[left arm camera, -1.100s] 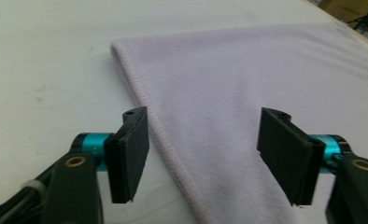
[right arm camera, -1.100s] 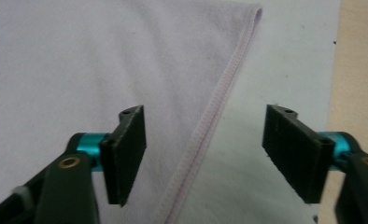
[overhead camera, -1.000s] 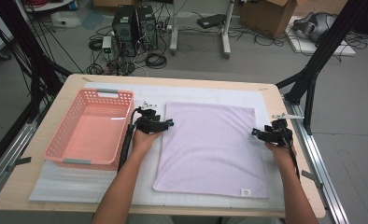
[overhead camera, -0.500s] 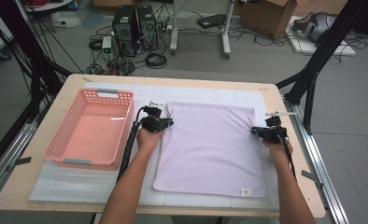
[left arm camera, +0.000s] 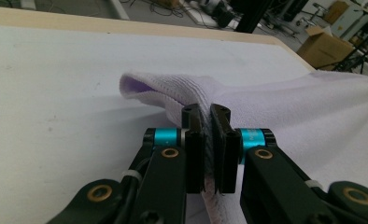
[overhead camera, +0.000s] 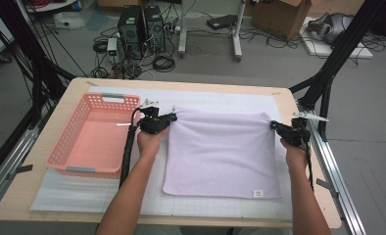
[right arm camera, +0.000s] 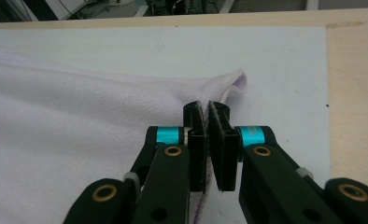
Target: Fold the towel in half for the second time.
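The lilac towel point(overhead camera: 223, 152) lies square, label edge at 6 o'clock; each hand-held gripper, left point(overhead camera: 170, 117) and right point(overhead camera: 274, 126), pinches a far corner.

- The towel point(overhead camera: 223, 152) lies flat on the mat point(overhead camera: 220, 100) that covers the counter point(overhead camera: 289, 147), between the two sets of jaws.
- The left gripper point(overhead camera: 171, 117) sits at the towel's far left corner, with that corner pinched between its jaws.
- The right gripper point(overhead camera: 275, 126) sits at the far right corner, its jaws pinching that corner likewise.
- The basket point(overhead camera: 90, 139) stands on the mat left of the left jaws, just beside that hand point(overhead camera: 149, 142).
- Bare counter edge lies right of the right jaws.
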